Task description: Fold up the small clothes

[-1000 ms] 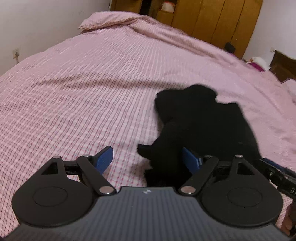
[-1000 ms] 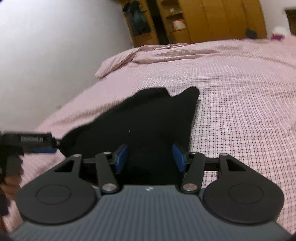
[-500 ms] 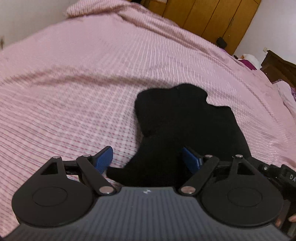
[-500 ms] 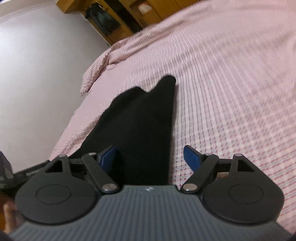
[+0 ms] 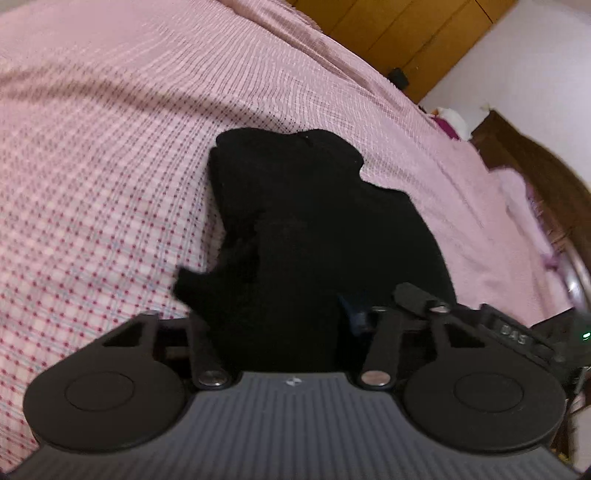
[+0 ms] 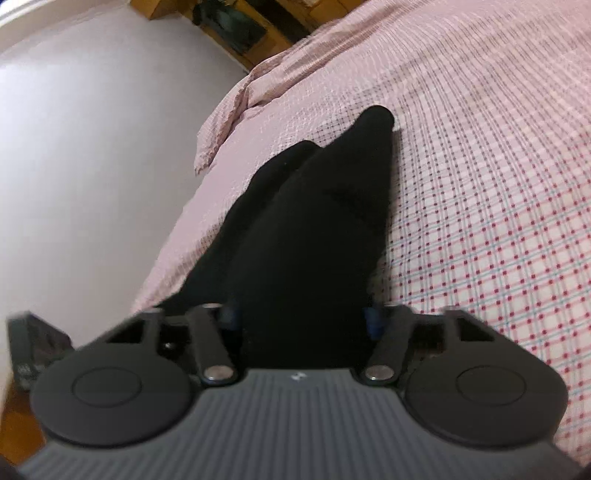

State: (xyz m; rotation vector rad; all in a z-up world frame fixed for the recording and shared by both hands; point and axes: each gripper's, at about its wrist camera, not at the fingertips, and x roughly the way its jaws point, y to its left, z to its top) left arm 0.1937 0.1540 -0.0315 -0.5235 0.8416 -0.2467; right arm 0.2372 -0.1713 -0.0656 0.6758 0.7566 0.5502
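Note:
A small black garment lies flat on the pink checked bedspread, its near edge bunched up. My left gripper is at that near edge with its jaws closing; black cloth fills the gap and hides the left pad, and the right blue pad touches it. In the right wrist view the same garment runs away from me to a point. My right gripper is closing on the other near corner, with cloth filling the space between both blue pads.
A pillow lies at the head of the bed by the white wall. A wooden wardrobe stands beyond the bed. Dark wooden furniture and a pink cloth sit at the right.
Both grippers dropped down and forward onto the garment's near edge. Their jaws, wide half a second ago, have narrowed onto the black cloth.

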